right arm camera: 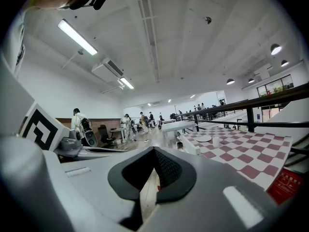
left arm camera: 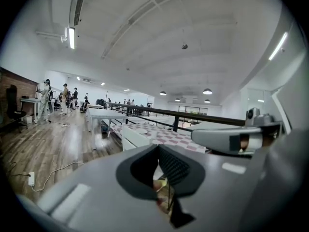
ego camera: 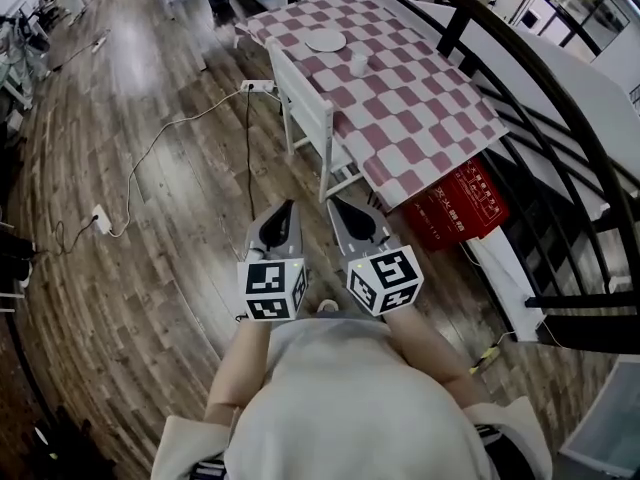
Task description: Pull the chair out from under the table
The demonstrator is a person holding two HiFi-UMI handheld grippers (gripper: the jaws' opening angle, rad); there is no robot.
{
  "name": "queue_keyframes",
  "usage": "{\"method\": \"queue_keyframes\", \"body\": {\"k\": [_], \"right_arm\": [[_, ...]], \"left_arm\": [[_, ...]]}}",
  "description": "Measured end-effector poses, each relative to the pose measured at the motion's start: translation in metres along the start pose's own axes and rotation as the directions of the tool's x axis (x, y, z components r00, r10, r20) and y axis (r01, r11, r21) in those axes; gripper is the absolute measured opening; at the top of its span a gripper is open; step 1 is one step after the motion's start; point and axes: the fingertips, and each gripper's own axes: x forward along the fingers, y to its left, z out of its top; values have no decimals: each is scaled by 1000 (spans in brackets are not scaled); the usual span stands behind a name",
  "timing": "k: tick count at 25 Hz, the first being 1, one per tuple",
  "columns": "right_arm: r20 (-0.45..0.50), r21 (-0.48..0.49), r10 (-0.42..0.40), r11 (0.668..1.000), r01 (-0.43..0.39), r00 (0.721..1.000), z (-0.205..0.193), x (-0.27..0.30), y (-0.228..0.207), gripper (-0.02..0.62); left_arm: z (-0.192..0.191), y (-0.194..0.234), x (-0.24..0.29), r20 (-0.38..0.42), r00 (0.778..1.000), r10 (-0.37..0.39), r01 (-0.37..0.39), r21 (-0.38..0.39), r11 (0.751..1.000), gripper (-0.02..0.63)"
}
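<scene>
Fingers (left arm camera: 176, 166) of the left gripper (ego camera: 286, 210) were pressed together with nothing between them, and the right gripper (ego camera: 341, 208) was likewise closed and empty. Both were held side by side close to the person's body, pointing slightly downward.

By my reading the task had not yet started; this was the approach. The white chair (ego camera: 300, 103) stood farther off, well apart from both grippers, its seat tucked under the left edge of the table (ego camera: 420, 108) and its back against that edge. The next move would probably call for stepping nearer, opening the jaws, closing them on the chair's top rail and drawing it left onto open floor.

A red-and-white checked cloth covered the table, which carried a plate (ego camera: 325, 40) and a small cup (ego camera: 358, 65). A red box (ego camera: 455, 208) sat under its near end, and a black railing (ego camera: 520, 78) ran along the right. A white cable (ego camera: 170, 133) trailed across the wooden floor (ego camera: 130, 288) left of the chair and might catch a leg. Other people stood at the far end of the room.
</scene>
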Motion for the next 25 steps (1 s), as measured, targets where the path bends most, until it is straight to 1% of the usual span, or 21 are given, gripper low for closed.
{"method": "queue_keyframes", "body": {"k": [3, 8, 12, 19, 25], "right_arm": [[-11, -3, -1, 1000, 1, 1000, -2, -2, -3, -2], [-26, 19, -2, 1000, 2, 1000, -4, 5, -7, -2], [-25, 10, -6, 1000, 7, 1000, -2, 23, -9, -2], [14, 2, -44, 999, 44, 999, 12, 76, -11, -2], [19, 6, -73, 997, 73, 997, 16, 127, -10, -2]], "left_arm": [[-4, -4, 0, -5, 1000, 11, -11, 6, 1000, 11], [-2, 0, 2, -4, 1000, 22, -22, 1, 1000, 11], [3, 13, 12, 4, 1000, 18, -18, 29, 999, 11], [19, 55, 45, 23, 1000, -20, 18, 62, 998, 11], [30, 102, 76, 22, 999, -38, 37, 72, 997, 11]]}}
